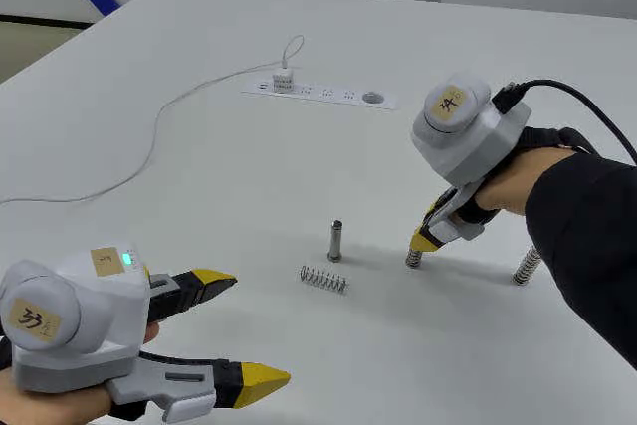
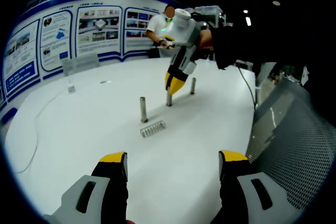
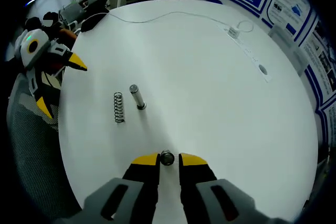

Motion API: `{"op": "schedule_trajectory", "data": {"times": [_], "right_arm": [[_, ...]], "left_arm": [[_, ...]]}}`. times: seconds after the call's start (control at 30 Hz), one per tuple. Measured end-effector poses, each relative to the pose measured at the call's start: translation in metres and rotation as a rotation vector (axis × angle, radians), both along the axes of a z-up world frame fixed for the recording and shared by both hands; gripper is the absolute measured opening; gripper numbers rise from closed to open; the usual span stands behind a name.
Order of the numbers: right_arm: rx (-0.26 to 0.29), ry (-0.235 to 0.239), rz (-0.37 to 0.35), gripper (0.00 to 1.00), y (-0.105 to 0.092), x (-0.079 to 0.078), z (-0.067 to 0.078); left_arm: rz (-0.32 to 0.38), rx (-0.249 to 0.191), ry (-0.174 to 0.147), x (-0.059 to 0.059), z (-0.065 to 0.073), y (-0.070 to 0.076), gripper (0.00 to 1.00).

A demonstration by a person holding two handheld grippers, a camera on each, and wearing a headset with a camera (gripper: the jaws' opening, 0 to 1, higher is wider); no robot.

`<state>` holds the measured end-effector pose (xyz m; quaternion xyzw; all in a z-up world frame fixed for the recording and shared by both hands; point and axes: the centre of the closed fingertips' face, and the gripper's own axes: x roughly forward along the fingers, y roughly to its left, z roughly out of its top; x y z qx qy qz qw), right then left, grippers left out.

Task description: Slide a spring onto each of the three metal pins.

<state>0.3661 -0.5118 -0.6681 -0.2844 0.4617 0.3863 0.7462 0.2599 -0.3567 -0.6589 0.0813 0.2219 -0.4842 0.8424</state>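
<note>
- The left claw (image 1: 239, 330) is nearest the person, well short of the bare pin (image 1: 335, 241) and off to its left in the head view. Its jaws are spread wide and carry nothing.
- A loose spring (image 1: 323, 279) lies flat on the surface (image 1: 249, 176) just in front of the bare pin, near it but not touching. I take it for the last spring to be fitted, and neither claw is on it.
- The bare pin stands upright with no coil around it. By my reading this is the one step of three left: lift the loose spring and drop it over this pin.
- The middle pin (image 1: 413, 258), to the right of the bare pin, has a spring wound down its shaft.
- The right claw (image 1: 423, 241) comes at the middle pin from above. In the right gripper view the pin's round top sits between the two yellow tips, which are drawn close together. I cannot tell whether they pinch it or merely straddle it.
- The end pin (image 1: 526, 266), further right of the bare pin, also wears a spring and stands clear of both claws. That one looks finished.
- Two pins out of three look sprung, though the middle one may not be fully seated while the claw is on it.
- A power strip (image 1: 318, 93) with its cable lies well beyond the bare pin and plays no part in the job.
</note>
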Motion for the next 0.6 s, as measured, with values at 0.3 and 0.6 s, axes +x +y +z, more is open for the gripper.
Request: {"op": "schedule_trajectory", "data": {"times": [0.3, 0.6], "right_arm": [[0.007, -0.058, 0.024, 0.19, 0.001, -0.001, 0.015], [0.041, -0.09, 0.083, 0.19, 0.027, -0.013, 0.027]], "left_arm": [[-0.003, 0.0, -0.002, 0.0, 0.0, -0.001, 0.72], [-0.007, 0.0, -0.005, -0.001, 0.001, -0.002, 0.72]]}}
